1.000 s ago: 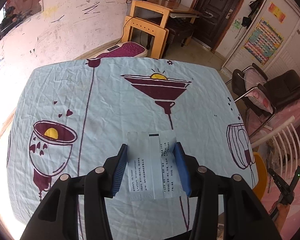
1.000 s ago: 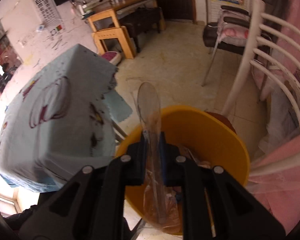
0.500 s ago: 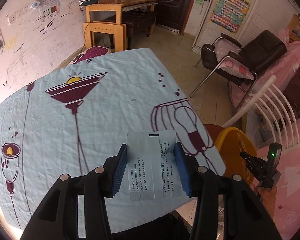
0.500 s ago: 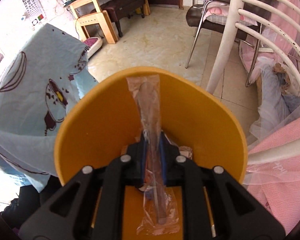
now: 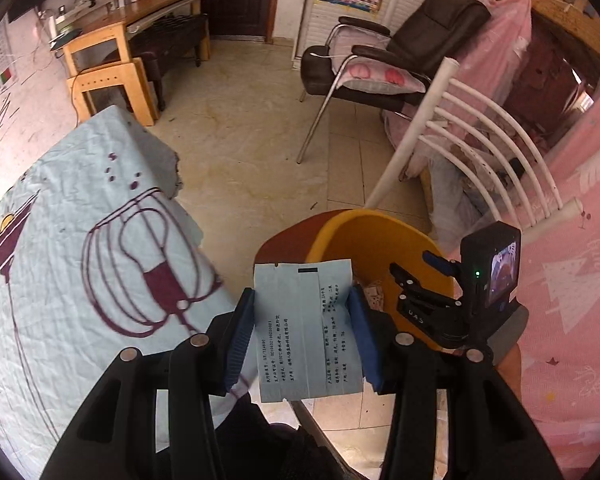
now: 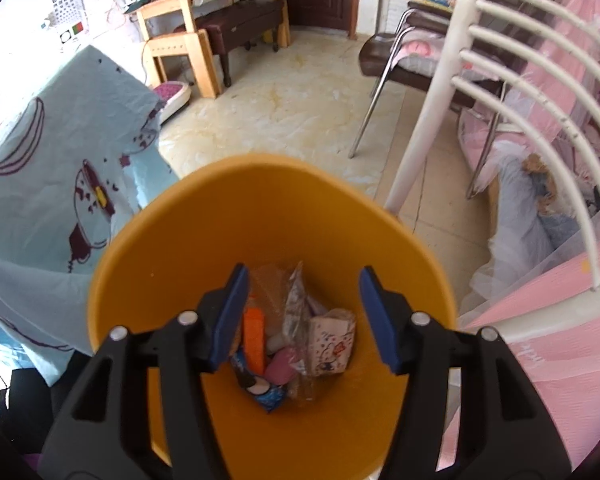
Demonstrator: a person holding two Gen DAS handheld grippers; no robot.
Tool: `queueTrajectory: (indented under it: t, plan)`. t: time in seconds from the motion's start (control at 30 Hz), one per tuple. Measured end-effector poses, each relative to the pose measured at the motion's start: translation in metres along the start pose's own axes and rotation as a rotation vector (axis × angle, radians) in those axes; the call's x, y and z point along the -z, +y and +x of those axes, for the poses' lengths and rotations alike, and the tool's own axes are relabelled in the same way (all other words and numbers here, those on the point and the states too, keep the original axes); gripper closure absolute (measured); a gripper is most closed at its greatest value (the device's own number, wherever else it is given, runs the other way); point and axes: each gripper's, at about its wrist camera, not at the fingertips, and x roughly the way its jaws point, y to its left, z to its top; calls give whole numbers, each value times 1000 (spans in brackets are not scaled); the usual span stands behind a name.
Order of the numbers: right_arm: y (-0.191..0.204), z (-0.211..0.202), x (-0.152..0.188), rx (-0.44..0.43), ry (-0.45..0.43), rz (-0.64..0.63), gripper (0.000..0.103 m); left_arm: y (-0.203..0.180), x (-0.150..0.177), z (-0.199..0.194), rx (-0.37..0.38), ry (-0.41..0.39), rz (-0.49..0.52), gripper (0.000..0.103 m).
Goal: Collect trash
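Note:
My left gripper (image 5: 302, 312) is shut on a pale blue printed paper packet (image 5: 306, 328) and holds it in the air beside the table's edge, close to the yellow trash bin (image 5: 380, 240). My right gripper (image 6: 300, 312) is open and empty, right above the bin's mouth (image 6: 180, 216). Inside the bin lie a clear plastic wrapper (image 6: 292, 300), an orange item (image 6: 254, 340), a small printed carton (image 6: 332, 340) and other trash. The right gripper also shows in the left wrist view (image 5: 432, 280), over the bin.
The table with a light blue wine-glass cloth (image 5: 80, 240) lies left of the bin. A white slatted chair back (image 6: 500, 92) stands right of the bin. A dark armchair (image 5: 400, 52), wooden desk (image 5: 132, 28) and pink bedding (image 5: 572, 280) surround the tiled floor.
My right gripper has opened and the clear plastic wrapper has dropped into the bin. My left gripper has swung right from over the table toward the bin, packet still held.

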Motion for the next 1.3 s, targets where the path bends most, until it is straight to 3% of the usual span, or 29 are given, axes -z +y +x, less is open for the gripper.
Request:
queueTrajectory:
  t: [0.1,0.27,0.37,0.43,0.57,0.7,0.87,1.03,1.1,1.2,1.3]
  plan:
    - [-6,-10,-2,39,-35,3,47,-21,-3,25,51,49,11,59]
    - [-22,-19,-5,68,-62,34,42,-45,-8,68,63,104,22,59]
    - [-29,-21,-5,79,-67,49,42,-57,-10,89,60,118,31,55]
    - [-31,-23,-5,79,-70,57,42,-64,-11,96,58,124,47,41]
    - [-35,-28,-6,77,-85,73,42,-64,-10,90,54,103,59,30]
    - [-27,-40,-9,75,-113,70,42,-50,-7,64,19,6,69,26]
    - [-6,-73,-19,52,-195,60,17,-10,7,6,-88,-193,64,17]
    - [31,-105,-37,49,-273,24,6,47,30,-53,-262,-384,16,12]
    - [51,-114,-45,36,-298,4,6,69,39,-74,-352,-454,-13,9]
    - [84,-127,-56,4,-336,-30,6,99,55,-103,-559,-555,-51,6]
    - [127,-139,-67,-47,-382,-66,6,131,69,-127,-654,-622,-63,6]
